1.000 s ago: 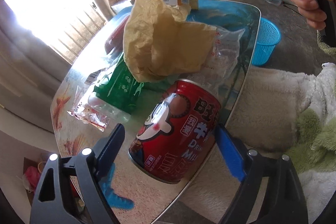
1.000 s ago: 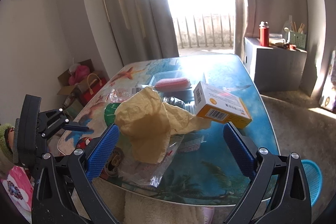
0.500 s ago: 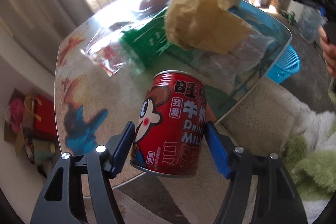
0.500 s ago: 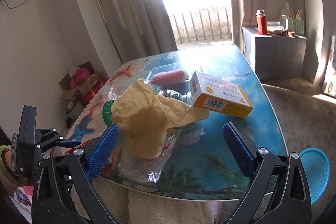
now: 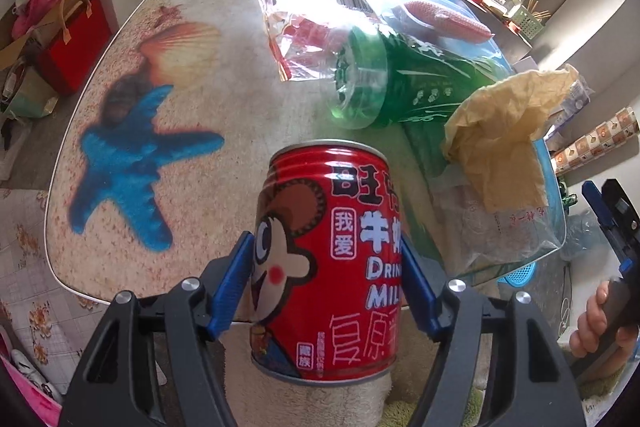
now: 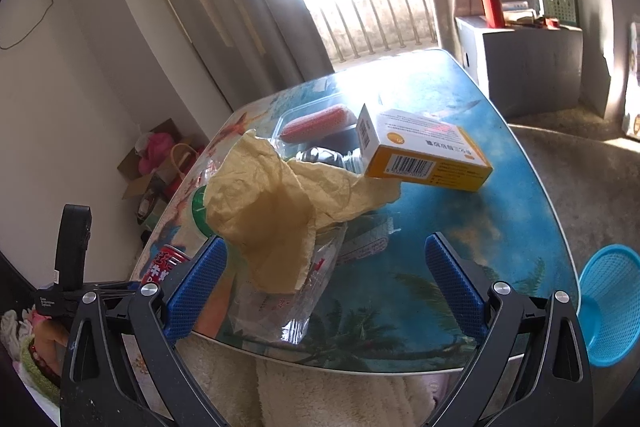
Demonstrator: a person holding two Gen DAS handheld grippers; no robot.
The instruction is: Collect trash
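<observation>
1. Between the blue pads of the left gripper sits a red can; the jaws have just been closing and both pads now press its sides, so the can is gripped, upright in the left wrist view, over the near edge of the worktop.
2. On the can, a cartoon face shows beside white Chinese characters and the cut-off words "DRIN" and "MIL".
3. Wide apart and holding nothing, the right gripper hovers at the worktop edge with a crumpled yellow paper and a clear plastic bag ahead of it.
4. Farther back lies a yellow and white box with a barcode; its small print is too fine to read.
5. A green bottle lies on its side beyond the can.
6. A blue basket stands on the floor to the right.
</observation>
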